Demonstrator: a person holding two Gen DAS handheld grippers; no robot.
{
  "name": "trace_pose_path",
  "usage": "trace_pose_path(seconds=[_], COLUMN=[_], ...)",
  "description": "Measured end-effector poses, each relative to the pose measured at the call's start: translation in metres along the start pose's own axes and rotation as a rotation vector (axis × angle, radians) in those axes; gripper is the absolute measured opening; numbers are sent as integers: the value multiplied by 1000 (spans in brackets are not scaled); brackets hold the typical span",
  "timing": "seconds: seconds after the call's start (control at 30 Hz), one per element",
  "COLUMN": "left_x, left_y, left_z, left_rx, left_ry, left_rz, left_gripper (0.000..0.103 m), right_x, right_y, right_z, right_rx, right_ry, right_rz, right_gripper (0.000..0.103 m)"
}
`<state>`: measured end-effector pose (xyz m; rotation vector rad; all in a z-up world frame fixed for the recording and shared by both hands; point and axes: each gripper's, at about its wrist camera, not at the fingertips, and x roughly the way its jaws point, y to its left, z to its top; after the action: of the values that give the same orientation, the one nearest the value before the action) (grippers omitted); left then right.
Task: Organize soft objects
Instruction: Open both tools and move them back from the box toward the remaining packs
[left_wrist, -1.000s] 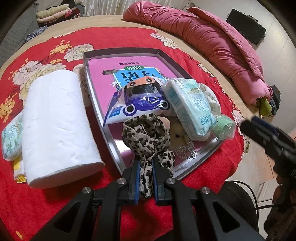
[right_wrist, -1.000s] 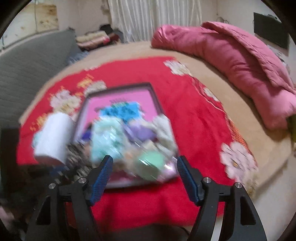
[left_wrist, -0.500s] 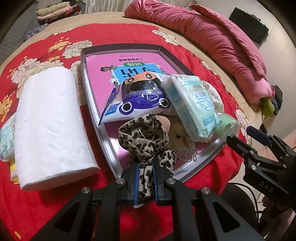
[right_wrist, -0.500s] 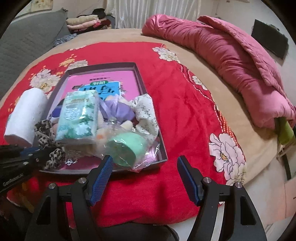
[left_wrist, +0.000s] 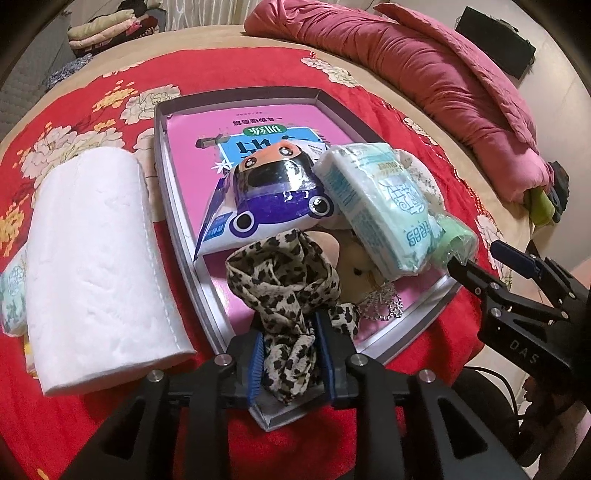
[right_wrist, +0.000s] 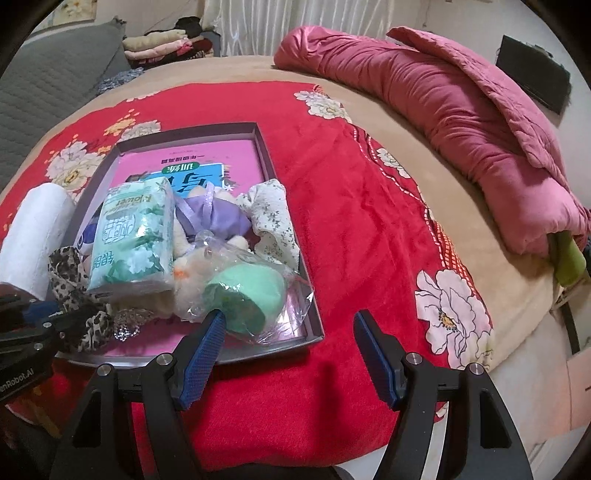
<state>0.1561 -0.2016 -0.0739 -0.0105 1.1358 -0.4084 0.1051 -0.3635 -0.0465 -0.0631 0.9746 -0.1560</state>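
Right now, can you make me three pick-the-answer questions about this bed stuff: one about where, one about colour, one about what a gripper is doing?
1. Where is the paper roll?
A. in the tray
B. on the blanket beside the tray
C. on the quilt

2. What colour is the blanket?
A. blue
B. grey
C. red with flowers

3. What is between the left hand-held gripper's pads?
A. the leopard scarf
B. the tissue pack
C. nothing

Answers:
1 B, it lies left of the tray rim.
2 C, red shows around the tray.
3 A, the scarf sits between the opening jaws.
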Motion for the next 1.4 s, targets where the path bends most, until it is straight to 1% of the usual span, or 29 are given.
trace_pose_path(seconds=[0.1,0.23,0.37,0.43,0.5,0.6,0.67,0.73,0.8,1.4], left_x=[1,2,1,-3,-7,-10,-11,-12,-14,-37], left_y=[-1,-3,-2,-2,-3,-5,-5,-4,-4,-3], left_z=[2,3,3,3,3,3,3,3,3,2], left_rx=[6,14,8,-2,0,5,4,2,2,-5], left_ry=[0,-1,0,-10,-19,-24,-26,-28,-28,-69], left_rz=[5,18,7,-6,-22,-23,-22,-21,-25,-34], left_gripper=[31,32,33,38,46,50,51,54,59,60], right_x=[2,4,2,-3,-6,-10,-12,-15,-18,-35], right_y=[0,-1,-4,-5,-6,-5,-3,-2,-2,5], right_z=[0,1,1,1,0,-2,-3,-5,-6,-7], right_rx=[1,4,16,22,25,27,21,15,15,-1], right_ry=[1,5,-11,-28,-41,-41,-41,-47,-53,-85], right_rz=[-1,2,8,13,16,25,29,33,33,17], right_gripper=[73,73,73,74,74,74,74,74,75,75])
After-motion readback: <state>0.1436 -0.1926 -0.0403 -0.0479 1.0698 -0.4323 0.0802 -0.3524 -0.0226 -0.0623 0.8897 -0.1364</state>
